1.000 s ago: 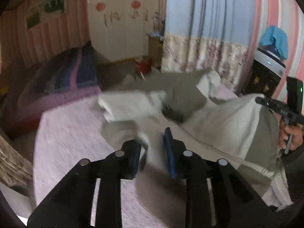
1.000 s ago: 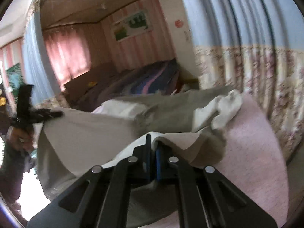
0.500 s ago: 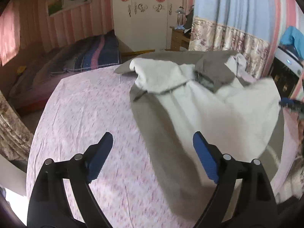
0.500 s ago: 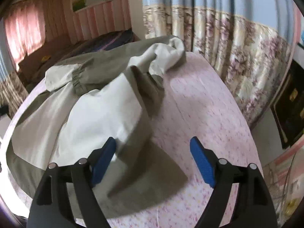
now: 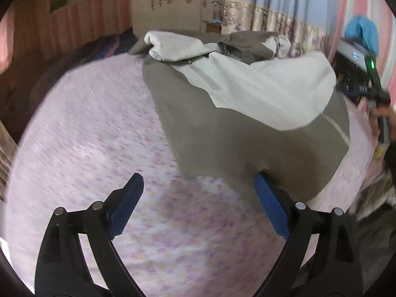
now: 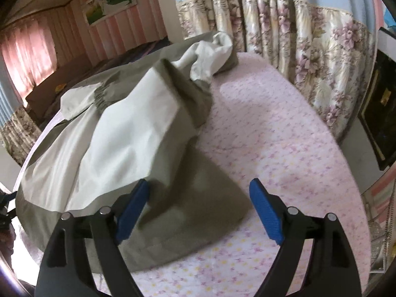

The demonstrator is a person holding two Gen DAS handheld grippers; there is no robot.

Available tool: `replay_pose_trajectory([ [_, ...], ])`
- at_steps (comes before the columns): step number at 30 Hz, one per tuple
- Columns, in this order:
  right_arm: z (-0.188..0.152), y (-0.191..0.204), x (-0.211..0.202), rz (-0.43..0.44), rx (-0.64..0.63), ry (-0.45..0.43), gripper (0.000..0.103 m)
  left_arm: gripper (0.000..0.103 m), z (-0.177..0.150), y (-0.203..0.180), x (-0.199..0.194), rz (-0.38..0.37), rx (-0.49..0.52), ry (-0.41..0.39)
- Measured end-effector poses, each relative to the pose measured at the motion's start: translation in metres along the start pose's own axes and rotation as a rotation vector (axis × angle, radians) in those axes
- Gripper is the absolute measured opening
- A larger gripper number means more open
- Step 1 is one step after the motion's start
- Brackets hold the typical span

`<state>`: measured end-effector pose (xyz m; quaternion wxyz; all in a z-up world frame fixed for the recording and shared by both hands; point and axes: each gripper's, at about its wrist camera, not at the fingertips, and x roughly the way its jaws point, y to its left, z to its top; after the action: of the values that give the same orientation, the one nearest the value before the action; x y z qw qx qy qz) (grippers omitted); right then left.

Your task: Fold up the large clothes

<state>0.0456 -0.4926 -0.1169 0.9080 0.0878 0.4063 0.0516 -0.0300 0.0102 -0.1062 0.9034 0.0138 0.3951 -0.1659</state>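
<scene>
Looking along both tools, we find our jacket point(image 5: 247, 113) spread on the pink flowered bench point(image 5: 94, 128), grey at the hem and pale across the body, with a sleeve cuff point(image 6: 84, 96) and the bunched hood point(image 6: 212, 49) at its far end. Our left tool point(image 5: 198, 205) is spread wide and holds nothing; the hem lies ahead and to its right, with the right-hand pad point(image 5: 269, 208) just touching or tucked under the grey edge. Our right tool point(image 6: 198, 208) is likewise wide open and empty, and a grey hem corner point(image 6: 198, 198) lies between its pads, with the left pad point(image 6: 133, 205) against the cloth.

We judge the jacket's long axis to run away from us, hem near, hood far. The fold looks partly made, since a pale panel already lies doubled over the body. For the next grasp the right tool seems better placed, with cloth already between its pads, while the left would need to shift rightward onto the hem. Both pictures are somewhat blurred, so fine contact is uncertain.
</scene>
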Motion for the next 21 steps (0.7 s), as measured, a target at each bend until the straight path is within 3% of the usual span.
replay_pose_trajectory([
  [6, -0.013, 0.021, 0.018, 0.009, -0.068, 0.057, 0.084, 0.091, 0.015, -0.007, 0.033, -0.058, -0.166, -0.011],
  [11, -0.014, 0.03, 0.024, 0.051, -0.073, 0.053, 0.085, 0.091, 0.051, -0.024, 0.063, -0.083, -0.145, -0.008],
  [13, -0.013, 0.034, 0.026, 0.074, -0.072, 0.044, 0.083, 0.09, 0.063, -0.027, 0.078, -0.128, -0.169, 0.007],
  [14, -0.012, 0.035, 0.027, 0.082, -0.071, 0.043, 0.074, 0.084, 0.067, -0.028, 0.083, -0.156, -0.188, 0.013],
  [15, -0.011, 0.036, 0.028, 0.093, -0.062, 0.044, 0.058, 0.079, 0.072, -0.03, 0.089, -0.185, -0.197, 0.023],
  [16, -0.01, 0.035, 0.03, 0.125, -0.039, 0.049, 0.019, 0.071, 0.075, -0.033, 0.092, -0.189, -0.193, 0.03],
  [17, -0.009, 0.034, 0.03, 0.149, -0.015, 0.046, 0.003, 0.062, 0.078, -0.036, 0.093, -0.186, -0.183, 0.035],
  [20, -0.004, 0.042, 0.016, 0.146, -0.043, -0.013, 0.001, 0.043, 0.084, -0.038, 0.084, -0.173, -0.138, 0.048],
  [21, 0.0, 0.044, 0.011, 0.151, -0.045, -0.031, 0.001, 0.041, 0.085, -0.034, 0.078, -0.174, -0.136, 0.046],
])
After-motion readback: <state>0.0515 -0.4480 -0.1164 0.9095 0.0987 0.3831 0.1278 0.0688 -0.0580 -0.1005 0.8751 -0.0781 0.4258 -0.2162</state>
